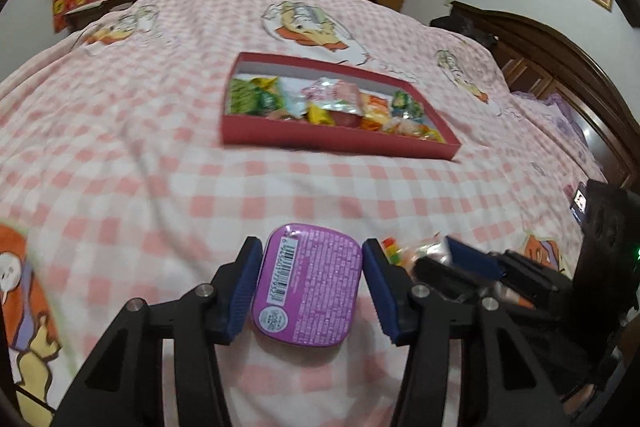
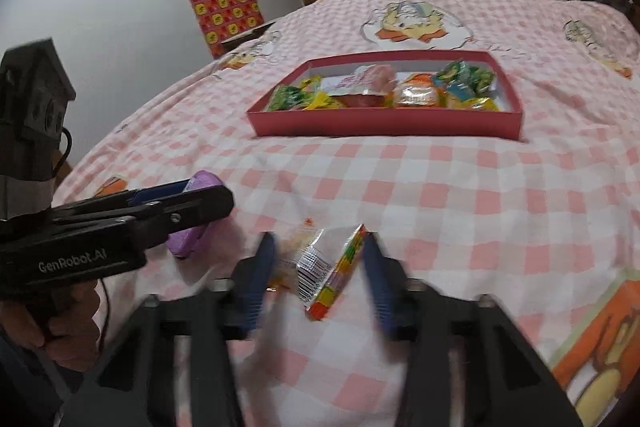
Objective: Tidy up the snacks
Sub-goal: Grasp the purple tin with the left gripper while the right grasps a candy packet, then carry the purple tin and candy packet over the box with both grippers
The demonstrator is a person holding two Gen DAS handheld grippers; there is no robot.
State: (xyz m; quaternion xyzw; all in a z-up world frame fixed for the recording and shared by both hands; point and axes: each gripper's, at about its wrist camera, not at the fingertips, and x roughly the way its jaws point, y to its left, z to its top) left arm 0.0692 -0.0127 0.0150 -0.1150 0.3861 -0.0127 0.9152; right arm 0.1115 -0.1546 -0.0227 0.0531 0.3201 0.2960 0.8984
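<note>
A purple tin (image 1: 307, 285), flat with rounded corners, barcode side up and covered in print too tiny to be read, is seen lying on the pink checked bedspread (image 1: 120, 155) between the blue pads of the left gripper (image 1: 310, 287), which look right at its edges, though an actual squeeze can't be told. A clear candy packet (image 2: 328, 269) with a barcode and a rainbow strip is bracketed by the right gripper (image 2: 320, 279), not visibly clamped; "GenRobot.AI" is printed on the tool. Farther off, a red tray (image 1: 320, 137) is packed with bright wrapped snacks (image 1: 332, 103).
</note>
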